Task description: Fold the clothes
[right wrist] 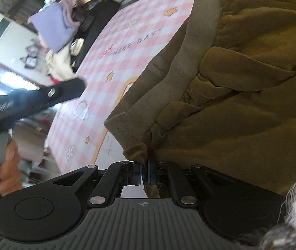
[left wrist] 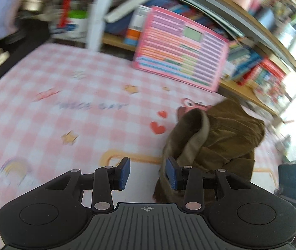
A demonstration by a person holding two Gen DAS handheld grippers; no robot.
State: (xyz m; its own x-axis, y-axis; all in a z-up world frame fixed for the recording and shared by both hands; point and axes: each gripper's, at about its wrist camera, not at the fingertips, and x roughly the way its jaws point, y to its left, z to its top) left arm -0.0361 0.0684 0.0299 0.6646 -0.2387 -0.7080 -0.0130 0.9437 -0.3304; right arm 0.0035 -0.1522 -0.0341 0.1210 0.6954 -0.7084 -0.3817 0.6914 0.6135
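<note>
Two grippers in play over a pink-and-white checked cloth (left wrist: pixel 64 87) printed with stars, hearts and the words "NICE DAY".

Right gripper (right wrist: pixel 144 174), lower centre of the right wrist view: jaws pinched together on a bunched edge of the olive-brown garment (right wrist: pixel 241 104). Fabric is nipped between the blue pads (right wrist: pixel 151 173); a fold of it pokes up just above them. The garment fills the right half of that frame, with a paler ribbed band (right wrist: pixel 191 41) running diagonally from upper centre toward the middle.

Left gripper (left wrist: pixel 148 174), lower centre of the left wrist view: jaws apart, nothing between them. Bare cloth shows through the gap. The right-hand pad sits just beside the garment's (left wrist: pixel 216 137) lower left edge; contact cannot be told. The garment stands in a heap at centre right of that frame, partly lifted off the cloth.

Left gripper also shows at middle left of the right wrist view, with a hand (right wrist: pixel 4 166) on its handle at lower left.

Pink chart board (left wrist: pixel 181 48) leans upright at upper centre of the left wrist view, before crowded, blurred bookshelves (left wrist: pixel 272 41).
</note>
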